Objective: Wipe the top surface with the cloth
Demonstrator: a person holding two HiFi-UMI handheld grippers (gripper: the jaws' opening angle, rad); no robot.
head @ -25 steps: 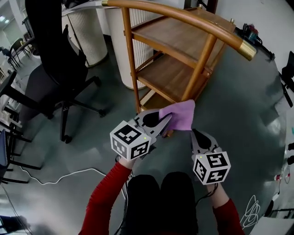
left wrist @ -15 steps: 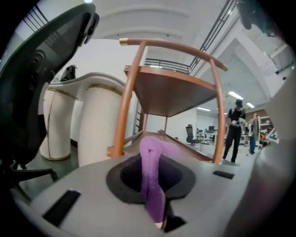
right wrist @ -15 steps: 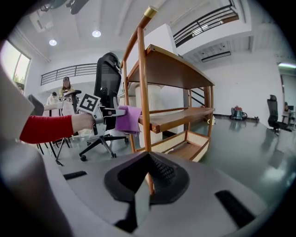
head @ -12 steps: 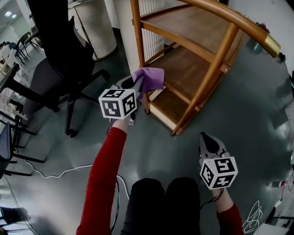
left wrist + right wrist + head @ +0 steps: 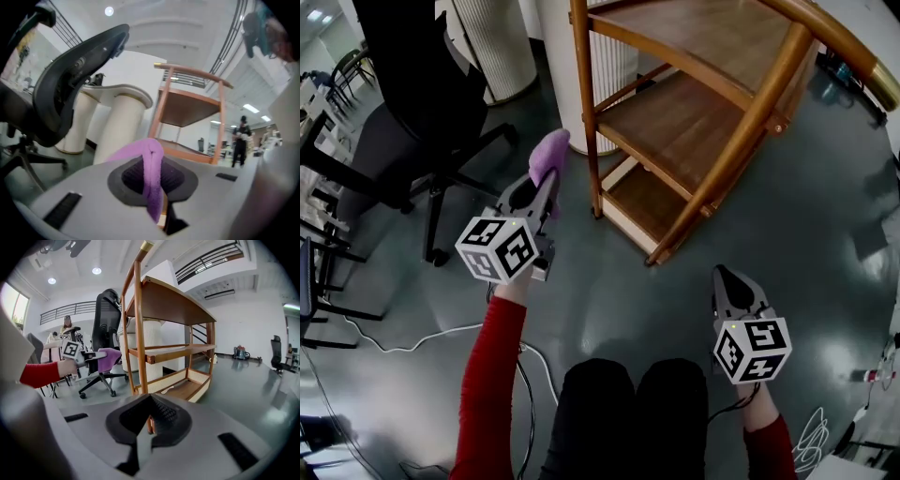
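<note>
The wooden shelf (image 5: 694, 122) runs off the head view's top edge, so the far part of its top surface (image 5: 703, 28) is cut away. Its curved rail (image 5: 853, 56) leaves at the right edge. The office chair (image 5: 412, 94) loses the top of its backrest at the top edge. The cloth (image 5: 549, 150) shows only as a bunched fold at the tips of the left tool (image 5: 547, 180); the pinched part is hidden between the jaws. In the left gripper view, a far person (image 5: 240, 140) at the right is too small to make out. A dark shape (image 5: 262, 28) at the upper right is blurred.
</note>
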